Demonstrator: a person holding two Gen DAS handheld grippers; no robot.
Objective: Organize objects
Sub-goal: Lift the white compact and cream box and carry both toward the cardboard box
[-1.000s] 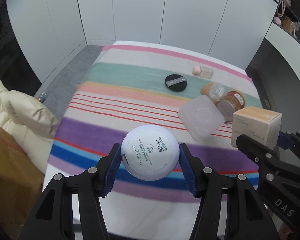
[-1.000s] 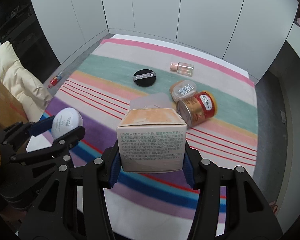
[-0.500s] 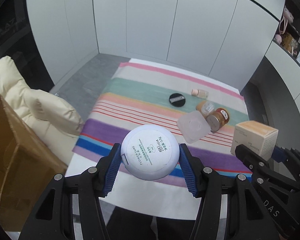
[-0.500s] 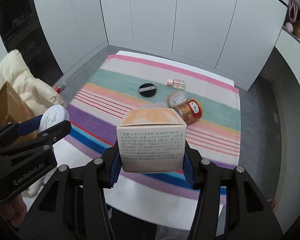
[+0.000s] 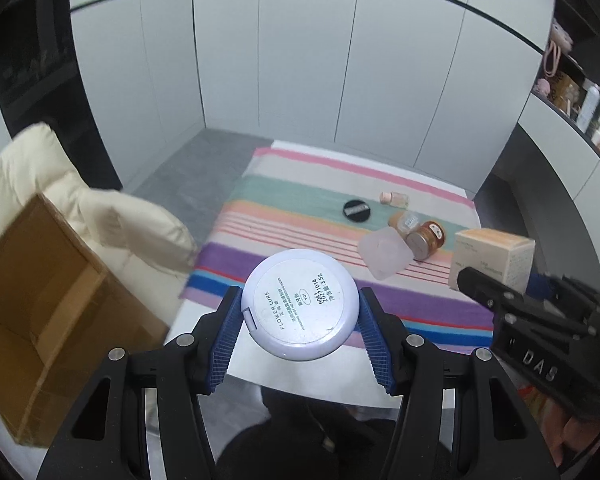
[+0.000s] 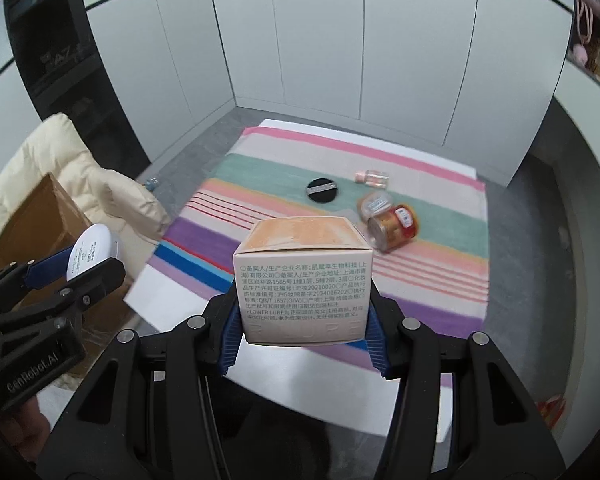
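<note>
A round compact [image 5: 300,304] reads "FLOWER LURE"; the box [image 6: 303,280] bears Chinese print.

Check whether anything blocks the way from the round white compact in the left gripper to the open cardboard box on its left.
Nothing visible does. The left gripper is shut on the round white compact, held above the table edge. The open cardboard box lies lower left with only air between; the cream jacket sits behind the box, off that path.
</note>
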